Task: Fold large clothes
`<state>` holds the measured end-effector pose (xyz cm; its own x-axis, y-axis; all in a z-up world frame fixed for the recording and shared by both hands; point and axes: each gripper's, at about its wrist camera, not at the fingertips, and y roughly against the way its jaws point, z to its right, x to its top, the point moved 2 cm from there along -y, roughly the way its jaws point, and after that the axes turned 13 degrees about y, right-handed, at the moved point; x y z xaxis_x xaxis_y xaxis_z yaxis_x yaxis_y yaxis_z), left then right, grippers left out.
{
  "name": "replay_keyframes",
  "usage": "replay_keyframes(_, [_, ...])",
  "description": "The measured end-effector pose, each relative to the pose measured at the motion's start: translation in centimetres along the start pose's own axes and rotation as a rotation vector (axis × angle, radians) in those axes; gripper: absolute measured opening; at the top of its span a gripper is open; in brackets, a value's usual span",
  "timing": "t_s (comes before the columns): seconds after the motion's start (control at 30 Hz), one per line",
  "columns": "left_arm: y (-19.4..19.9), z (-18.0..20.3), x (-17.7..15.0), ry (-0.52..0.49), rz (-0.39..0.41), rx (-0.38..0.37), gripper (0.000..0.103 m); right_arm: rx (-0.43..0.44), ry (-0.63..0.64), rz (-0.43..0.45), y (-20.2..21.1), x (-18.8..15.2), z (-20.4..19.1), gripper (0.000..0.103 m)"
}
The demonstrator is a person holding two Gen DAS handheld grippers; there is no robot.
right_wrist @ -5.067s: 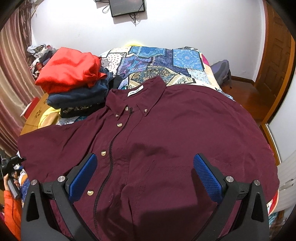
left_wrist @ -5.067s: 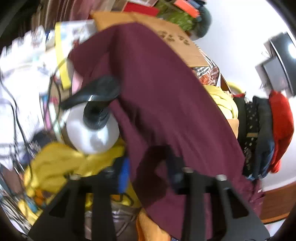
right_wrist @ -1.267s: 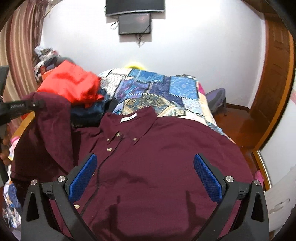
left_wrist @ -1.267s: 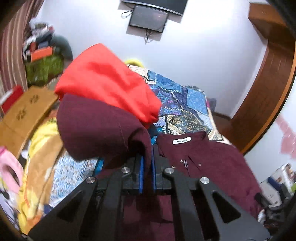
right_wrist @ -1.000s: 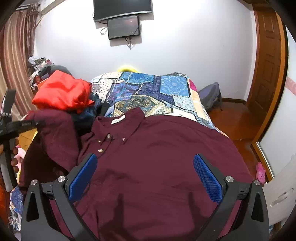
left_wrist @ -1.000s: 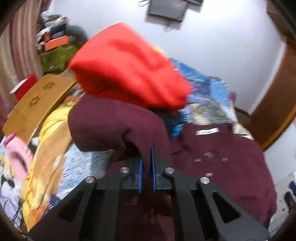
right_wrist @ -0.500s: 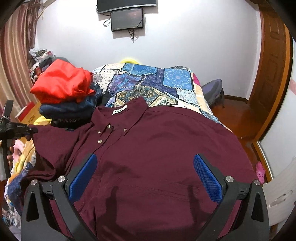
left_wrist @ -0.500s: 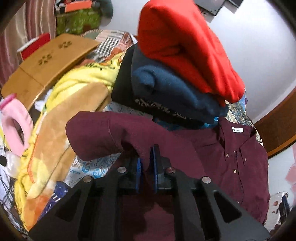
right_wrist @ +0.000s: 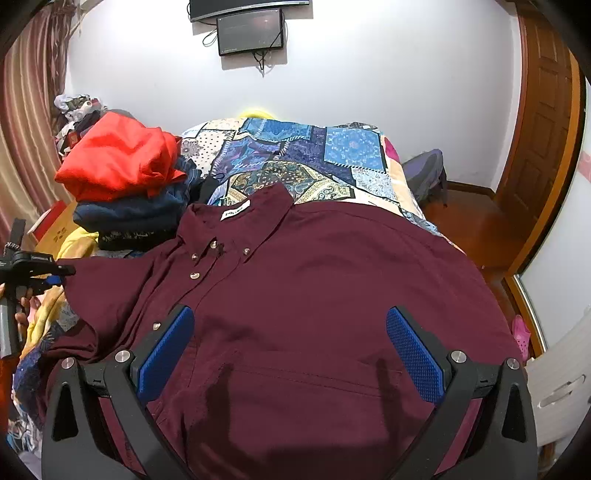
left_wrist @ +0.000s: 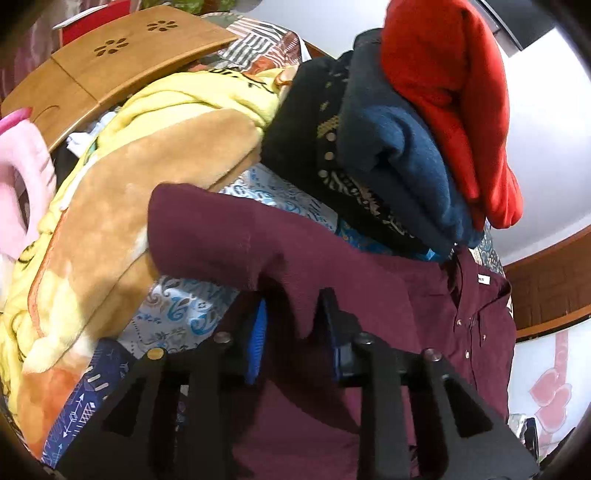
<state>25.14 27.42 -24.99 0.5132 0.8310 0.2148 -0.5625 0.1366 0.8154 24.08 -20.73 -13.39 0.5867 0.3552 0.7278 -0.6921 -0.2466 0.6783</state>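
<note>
1. Maroon shirt [right_wrist: 314, 295]: button-front, collar and white neck label toward the wall, spread face up across the foot half of the bed [right_wrist: 295, 162]. Body lies flat; chest pocket seam visible between the right claw's fingers.
2. Shirt sleeve [left_wrist: 221, 236]: short sleeve on the shirt's left-hand side, extended outward over the patterned bedding and the tan-and-yellow blanket [left_wrist: 110, 206]. Half a second ago it was bunched and raised in a pinch; now it lies lower and stretched out sideways.
3. Left claw [left_wrist: 291, 321]: fingers parted a little, blue pads either side of a hanging fold of the sleeve. Earlier frames show the pads pressed tight on that cloth; the gap has since widened. Whether the pads touch the cloth now cannot be told. In the right wrist view it sits at the far left edge [right_wrist: 61, 275], at the sleeve's tip.
4. Right claw [right_wrist: 290, 343]: spread wide, hovering above the shirt's lower front, holding nothing; unchanged from the earlier frames.
5. Stack of folded clothes [right_wrist: 122, 184]: red piece on top, navy beneath, dark patterned piece lowest; just beside the shirt's collar, position unchanged.
6. Wooden board [left_wrist: 110, 59]: flower cut-outs, beyond the blanket.
7. Wall screen [right_wrist: 251, 31]: mounted above the bed head.
</note>
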Motion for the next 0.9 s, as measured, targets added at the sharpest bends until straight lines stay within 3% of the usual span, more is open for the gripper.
replay_keyframes(0.33, [1.4,-0.6,1.1,0.058,0.009,-0.044,0.029,-0.009,0.026,-0.007,-0.2,-0.2,-0.4,0.103])
replay_keyframes(0.47, [2.0,-0.8,1.8,0.013,0.051,0.008,0.037,-0.012,0.020,-0.002,-0.2,-0.1,-0.3,0.103])
replay_keyframes(0.73, [-0.6,-1.7,3.5,0.119,-0.021,-0.066,0.037,-0.007,0.032,-0.017,-0.6,-0.4,-0.8,0.103])
replay_keyframes(0.9, [-1.4,0.1,4.0,0.041,0.026,-0.003,0.029,-0.009,0.026,-0.018,-0.7,-0.5,-0.6,0.103])
